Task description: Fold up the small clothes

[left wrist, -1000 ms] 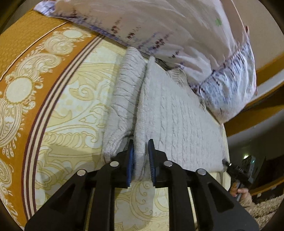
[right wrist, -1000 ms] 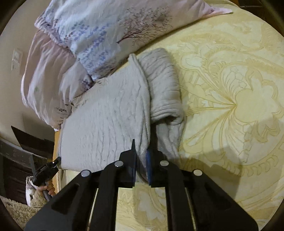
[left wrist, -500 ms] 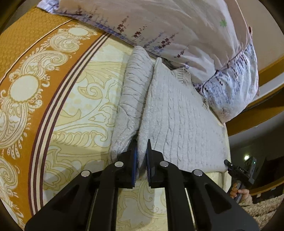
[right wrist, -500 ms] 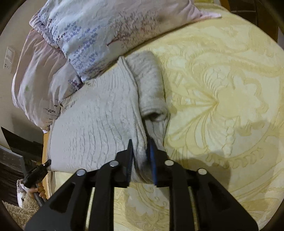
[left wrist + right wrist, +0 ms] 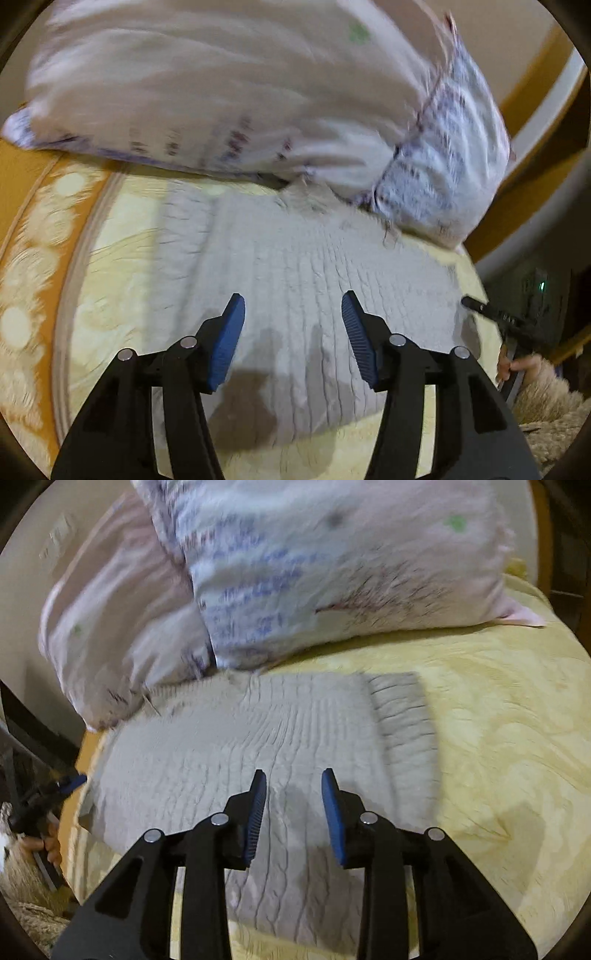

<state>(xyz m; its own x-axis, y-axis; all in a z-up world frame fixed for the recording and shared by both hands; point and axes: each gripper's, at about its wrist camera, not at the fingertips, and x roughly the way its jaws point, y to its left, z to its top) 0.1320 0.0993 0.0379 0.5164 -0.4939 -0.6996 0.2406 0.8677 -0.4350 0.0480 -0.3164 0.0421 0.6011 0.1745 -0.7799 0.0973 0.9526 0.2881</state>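
Observation:
A grey cable-knit sweater [image 5: 295, 280] lies flat on the yellow patterned bedspread [image 5: 122, 258], its collar toward the pillows. It also shows in the right wrist view [image 5: 258, 746], with a ribbed folded part [image 5: 402, 723] along its right side. My left gripper [image 5: 293, 314] is open and empty, hovering over the sweater's lower part. My right gripper [image 5: 293, 790] is open and empty above the sweater's middle. Both views are motion-blurred.
Two floral pillows [image 5: 258, 92] lie behind the sweater, also seen in the right wrist view [image 5: 314, 572]. The bed edge and a shaggy rug [image 5: 546, 417] are at the right. The other gripper and the hand holding it show at the edge of each view [image 5: 509, 325] [image 5: 40, 812].
Both grippers have let go of the sweater's folded edge and opened. The sweater now lies flat with the fold laid over. Both grippers have moved over it.

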